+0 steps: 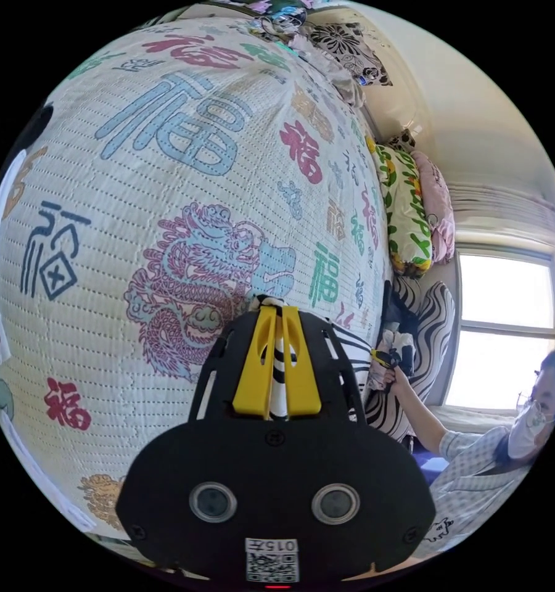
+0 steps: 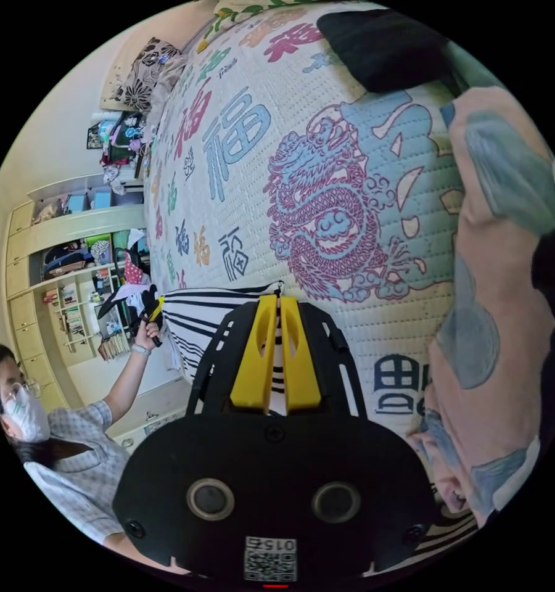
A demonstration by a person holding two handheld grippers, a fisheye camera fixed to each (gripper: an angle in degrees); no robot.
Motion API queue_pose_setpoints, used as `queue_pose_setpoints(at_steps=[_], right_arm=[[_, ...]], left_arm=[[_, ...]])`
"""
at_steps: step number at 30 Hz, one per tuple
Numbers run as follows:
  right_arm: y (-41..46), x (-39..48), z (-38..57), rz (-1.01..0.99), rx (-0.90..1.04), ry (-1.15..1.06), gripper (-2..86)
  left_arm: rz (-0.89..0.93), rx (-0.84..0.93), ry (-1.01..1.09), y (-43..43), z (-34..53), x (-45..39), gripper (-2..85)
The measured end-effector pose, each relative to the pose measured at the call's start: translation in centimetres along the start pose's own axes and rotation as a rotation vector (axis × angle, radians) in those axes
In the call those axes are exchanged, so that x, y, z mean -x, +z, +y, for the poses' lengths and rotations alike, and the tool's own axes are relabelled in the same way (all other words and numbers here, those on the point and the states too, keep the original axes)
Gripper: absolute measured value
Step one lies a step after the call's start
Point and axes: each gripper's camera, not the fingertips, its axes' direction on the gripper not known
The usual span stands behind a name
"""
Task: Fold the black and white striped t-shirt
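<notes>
1. Large Chinese characters and a pink-and-blue dragon are printed on the white quilted bedspread (image 1: 185,185).
2. The black and white striped t-shirt (image 1: 280,364) is clamped between the closed yellow jaws of the left gripper (image 1: 277,320) and right gripper (image 2: 276,311), at the bedspread's edge.
3. A pink-and-blue patterned cloth (image 2: 505,308) is heaped beside the right gripper.

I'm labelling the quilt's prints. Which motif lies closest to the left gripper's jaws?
The pink-and-blue dragon, just beyond the left gripper; it is a picture, the other prints are characters.

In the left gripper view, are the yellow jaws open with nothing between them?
No, the left gripper has its yellow jaws closed on the black and white striped t-shirt.
</notes>
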Motion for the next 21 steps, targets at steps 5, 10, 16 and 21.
queue_pose_setpoints(at_steps=[5, 10, 16, 21], right_arm=[[1.0, 0.9, 1.4, 0.017, -0.065, -0.065, 3.1], [4.7, 2.8, 6.5, -0.025, 0.054, -0.137, 6.9], [14.4, 3.3, 9.9, -0.057, 0.250, -0.111, 7.6], [19.0, 3.8, 10.2, -0.043, 0.252, -0.109, 1.1]], left_arm=[[0.043, -0.028, 0.045, -0.8, 2.7, 0.0, 1.7], [0.022, 0.044, 0.096, -2.3, 9.7, -0.7, 5.4], [0.017, 0.212, 0.069, 0.2, 18.1, 0.7, 6.0], [-0.047, 0.264, 0.112, 1.5, 21.2, 1.8, 0.1]])
